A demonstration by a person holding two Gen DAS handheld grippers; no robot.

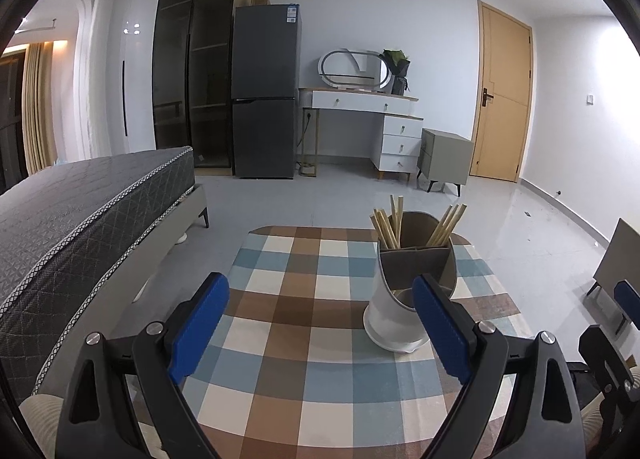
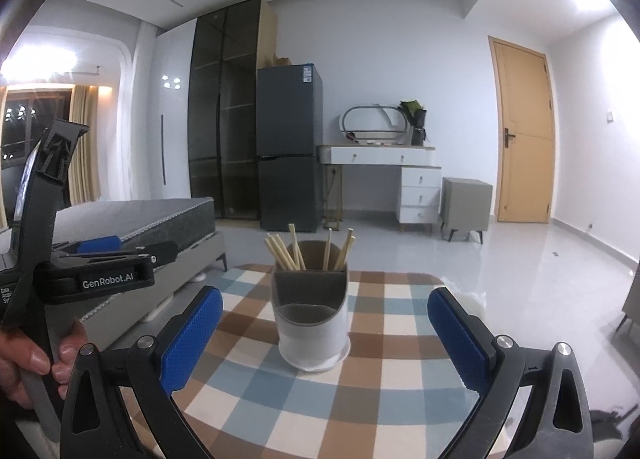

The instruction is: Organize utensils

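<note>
Both wrist views, one moment. Left gripper: blue-padded fingers spread wide, nothing between them; its right pad overlaps the holder in the picture, but whether it touches I cannot tell. Right gripper: fingers likewise wide apart and empty, framing the holder from the lower part of the frame without contact.

Task object: pale wooden chopsticks standing in two bunches in the rear compartments of a white plastic utensil holder with grey-brown divided insert. In the right view the holder sits centre frame; in the left view it stands right of centre. Front compartment looks empty. No loose utensils visible on the blue, brown and cream checked tablecloth.

A hand at the lower left of the right view grips the left gripper's black handle.

Judgement: sorting appears finished or nearly so; open fingers suit a release or a pause.
</note>
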